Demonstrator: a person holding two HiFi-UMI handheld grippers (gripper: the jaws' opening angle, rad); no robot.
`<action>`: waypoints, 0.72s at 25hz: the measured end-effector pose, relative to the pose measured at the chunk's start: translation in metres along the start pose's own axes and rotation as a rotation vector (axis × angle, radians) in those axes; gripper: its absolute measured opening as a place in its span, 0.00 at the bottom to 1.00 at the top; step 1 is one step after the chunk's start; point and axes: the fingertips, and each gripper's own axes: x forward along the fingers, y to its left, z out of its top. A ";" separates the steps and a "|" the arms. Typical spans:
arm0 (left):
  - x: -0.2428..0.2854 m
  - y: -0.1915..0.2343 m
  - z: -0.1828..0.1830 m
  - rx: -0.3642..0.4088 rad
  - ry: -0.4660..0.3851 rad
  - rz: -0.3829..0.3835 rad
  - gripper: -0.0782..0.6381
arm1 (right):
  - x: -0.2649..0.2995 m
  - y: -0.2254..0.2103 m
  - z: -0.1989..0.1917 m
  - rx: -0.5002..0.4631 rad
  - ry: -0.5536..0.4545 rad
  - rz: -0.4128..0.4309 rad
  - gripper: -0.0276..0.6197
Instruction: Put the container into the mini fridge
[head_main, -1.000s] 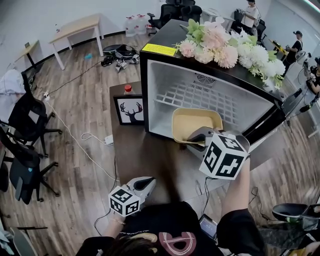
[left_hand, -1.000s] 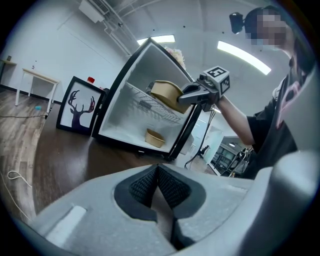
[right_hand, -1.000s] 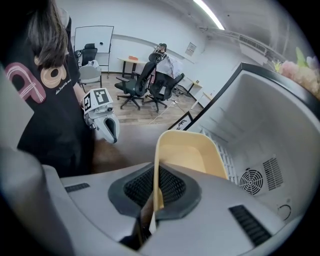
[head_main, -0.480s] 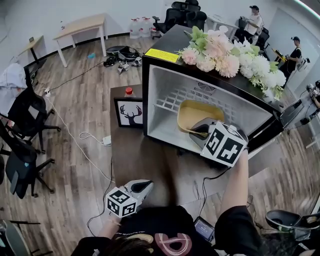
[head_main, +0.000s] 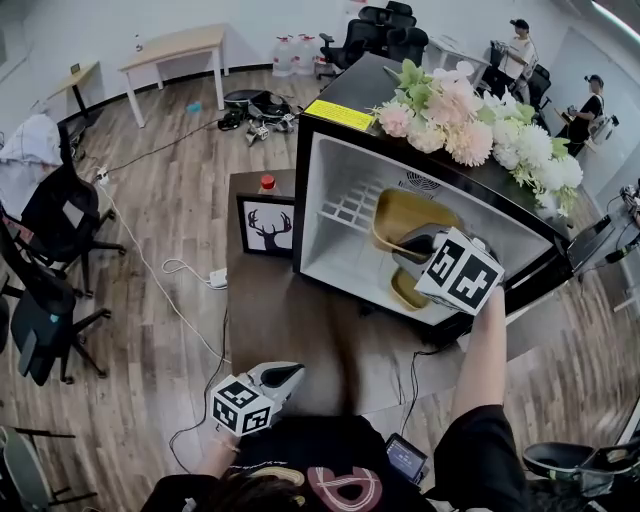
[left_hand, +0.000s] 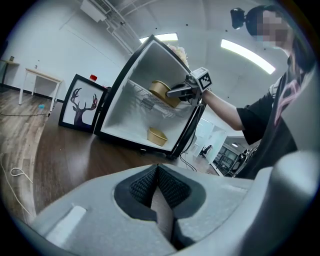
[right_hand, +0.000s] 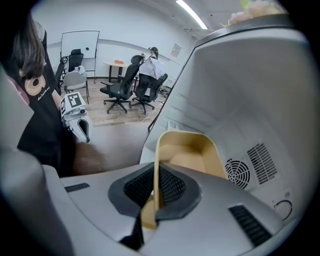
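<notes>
- Head view: right gripper (head_main: 402, 242) is inside the open mini fridge (head_main: 325, 195), pinching the near rim of the tan container (head_main: 405, 212); the container sits at the level of the wire shelf (head_main: 350, 207), tilted; can't tell if it touches the shelf; a smaller container (head_main: 404, 291) already lies on the fridge floor below; left gripper (head_main: 292, 372) hangs low near the person's body, off the table (head_main: 290, 320), well apart from the fridge
- Left gripper view: pads closed against each other, nothing between them; idle; the container shows in the upper part of the fridge, gripped from the open front side
- Right gripper view: jaws clamped tight on one thin side wall of the container, one pad inside and one outside; the container is empty, its open mouth facing the back wall with the vent (right_hand: 250, 165)
- Handling, my read: looks like light, thin, smooth plastic; stiff enough to keep its shape from a one-wall pinch; likely to pivot or slip in that grip, since the load hangs off one edge
- Best hold: mid-rim on the near wall, pads deep past the lip; set it flat on the shelf before letting go
</notes>
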 end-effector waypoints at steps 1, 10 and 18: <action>0.000 0.000 0.000 0.003 0.003 -0.001 0.12 | 0.000 -0.003 0.000 -0.001 0.003 0.002 0.07; -0.008 0.015 0.002 -0.056 -0.030 0.049 0.12 | 0.008 -0.021 -0.013 -0.005 0.060 0.015 0.07; -0.004 0.015 0.001 -0.066 -0.021 0.037 0.12 | 0.014 -0.033 -0.016 0.046 0.022 0.019 0.07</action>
